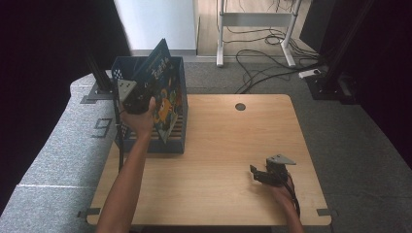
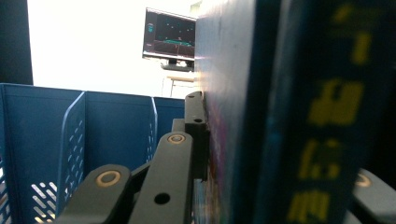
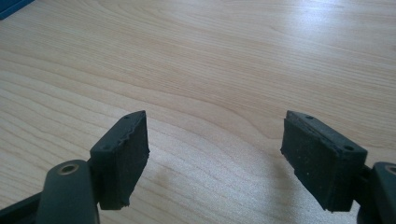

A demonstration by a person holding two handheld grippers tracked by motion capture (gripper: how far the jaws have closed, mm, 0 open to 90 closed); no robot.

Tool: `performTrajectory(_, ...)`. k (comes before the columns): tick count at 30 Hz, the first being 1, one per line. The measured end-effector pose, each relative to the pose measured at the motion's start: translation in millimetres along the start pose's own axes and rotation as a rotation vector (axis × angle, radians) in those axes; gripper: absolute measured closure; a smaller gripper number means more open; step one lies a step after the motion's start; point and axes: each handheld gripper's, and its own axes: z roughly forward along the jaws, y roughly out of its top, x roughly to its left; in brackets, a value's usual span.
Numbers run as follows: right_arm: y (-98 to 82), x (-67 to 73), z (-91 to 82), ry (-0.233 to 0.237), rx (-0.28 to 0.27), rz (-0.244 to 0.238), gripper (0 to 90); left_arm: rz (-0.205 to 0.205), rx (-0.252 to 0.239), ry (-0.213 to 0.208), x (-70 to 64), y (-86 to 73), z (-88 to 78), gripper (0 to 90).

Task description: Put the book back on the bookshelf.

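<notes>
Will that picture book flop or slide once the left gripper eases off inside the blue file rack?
Probably stiff: the picture book keeps flat while tilted in the left gripper. Its glossy cover may slip. Released, it would likely lean against a divider of the blue file rack.

High view: we're above the near edge of the counter (image 1: 228,145), facing forward and down, far enough back to take in the whole top plus floor beyond. Left claw (image 1: 141,97) view: we look level along the jaws, very close, book (image 2: 289,112) pressed at the lens, blue file rack (image 2: 46,135) walls just behind. Right claw (image 1: 260,174) view: we sit low, tilted down at bare wood right ahead. High view shares book and rack with the left one, the wood with the right.
</notes>
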Motion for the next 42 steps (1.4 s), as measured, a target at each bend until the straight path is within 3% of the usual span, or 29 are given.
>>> performTrajectory(33,-0.4,0.8,-0.3,0.002,0.004,-0.005,22.4,0.010,-0.046,0.026,-9.3,-5.9,10.0,82.5)
performTrajectory(42,-0.3,0.6,0.0,0.008,0.008,-0.005,22.3,0.024,-0.009,0.026,-12.6,-16.9,15.9,82.1)
